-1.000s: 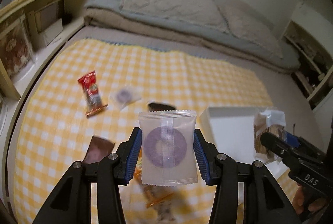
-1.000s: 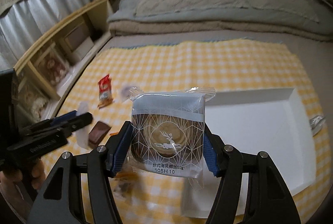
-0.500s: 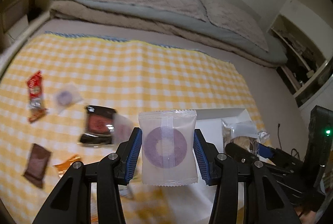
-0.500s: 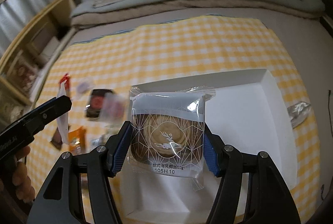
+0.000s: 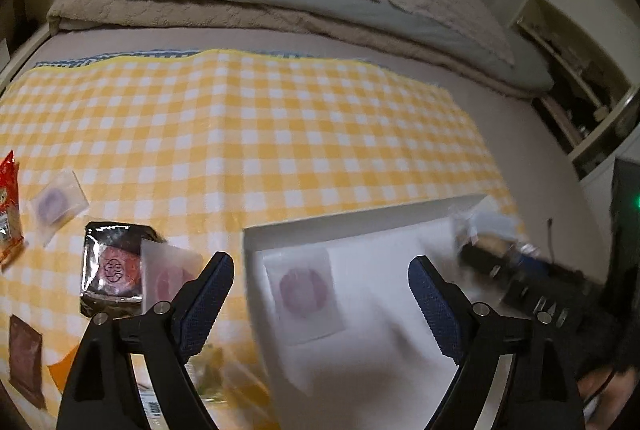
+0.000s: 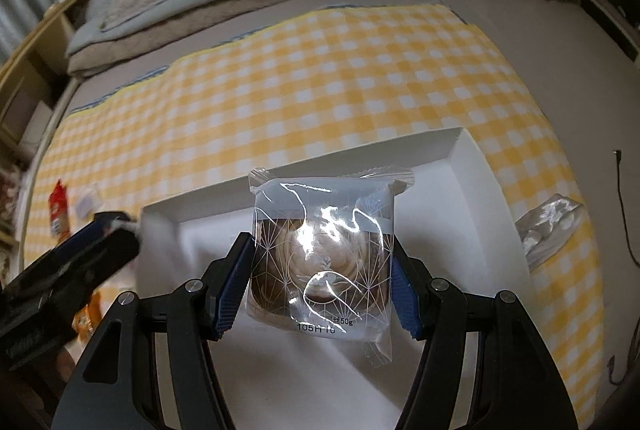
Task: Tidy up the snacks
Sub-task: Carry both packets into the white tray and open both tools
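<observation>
Left gripper: your left gripper (image 5: 320,294) stands wide open with nothing between its blue-padded fingers (image 5: 208,294); it fills the lower middle of the left wrist view, over the near left part of the box.
Released snack: the white translucent packet with a purple ring (image 5: 306,292) lies flat inside the box at lower centre of that view, just beside the box's left wall.
Right gripper: your right gripper (image 6: 322,286) is closed on the clear-wrapped round brown pastry with white line pattern (image 6: 322,254), its blue pads pressing both sides of the wrapper, at lower centre of the right wrist view.
Pastry position: you hold it above the box's floor; whether it touches the floor cannot be told.
Box: the shallow white rectangular cardboard box (image 6: 472,166) sits on the yellow-and-white checked cloth (image 5: 280,134), toward its right side.
Loose snacks, left wrist view: a black glossy packet with a red round design (image 5: 110,264) lies left of the box, a pale translucent packet with a pink ring (image 5: 168,274) overlapping its right edge; another purple-ring packet (image 5: 56,200) and a red wrapper (image 5: 8,206) are at far left; a brown flat packet (image 5: 26,360) is at lower left.
Right of box: a crumpled silver wrapper (image 6: 548,226) lies on the cloth just beside the box.
Background: folded grey and beige bedding (image 5: 240,2) runs across the top.
</observation>
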Tool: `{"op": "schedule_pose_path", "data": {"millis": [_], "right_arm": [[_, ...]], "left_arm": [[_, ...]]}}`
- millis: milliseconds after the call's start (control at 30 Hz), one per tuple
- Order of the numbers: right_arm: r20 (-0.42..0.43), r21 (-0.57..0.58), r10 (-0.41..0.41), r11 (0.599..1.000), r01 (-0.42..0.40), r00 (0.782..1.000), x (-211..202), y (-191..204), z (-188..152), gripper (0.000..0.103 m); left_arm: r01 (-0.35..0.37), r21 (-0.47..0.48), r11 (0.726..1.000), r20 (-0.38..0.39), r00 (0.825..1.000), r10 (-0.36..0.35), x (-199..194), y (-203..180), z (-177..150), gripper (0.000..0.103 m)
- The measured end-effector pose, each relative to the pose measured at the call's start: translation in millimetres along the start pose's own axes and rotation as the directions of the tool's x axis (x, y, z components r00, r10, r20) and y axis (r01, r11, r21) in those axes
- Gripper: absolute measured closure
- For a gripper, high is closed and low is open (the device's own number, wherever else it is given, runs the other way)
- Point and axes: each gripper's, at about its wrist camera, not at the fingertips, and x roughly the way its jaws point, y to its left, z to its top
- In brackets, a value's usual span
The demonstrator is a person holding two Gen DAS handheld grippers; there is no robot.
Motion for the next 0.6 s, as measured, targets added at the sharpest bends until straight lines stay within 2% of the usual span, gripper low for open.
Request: {"op": "schedule_pose_path", "data": {"millis": [167,233,267,300,400,600], "right_arm": [[0.005,0.045,-0.024,0.999,0.023,1.000,10,-17,8,0.038],[0.028,0.070,-0.024,0.997,0.022,0.999,6,-23,10,0.024],[0.040,0.079,-0.038,0.996,0.034,0.998,2,-26,11,0.008],[0.053,0.080,-0.043,0.996,0.039,0.998,-2,-27,12,0.001],[0.064,0.062,-0.052,0.997,0.048,0.997,-9,-30,10,0.000],[0.031,0.006,-0.086,0.996,0.086,0.996,-14,-34,-7,0.000]], "left_arm": [[-0.042,0.030,0.999,-0.027,0.999,0.043,13,-3,-5,0.001],[-0.055,0.047,0.997,-0.032,0.998,0.056,11,-5,-8,0.000],[-0.057,0.050,0.997,-0.036,0.998,0.059,9,-5,-10,0.000],[-0.064,0.054,0.997,-0.046,0.997,0.067,9,-5,-10,0.000],[-0.091,0.072,0.993,-0.058,0.994,0.095,7,-5,-13,0.000],[-0.100,0.107,0.989,-0.054,0.993,0.107,0,-10,-22,0.000]]}}
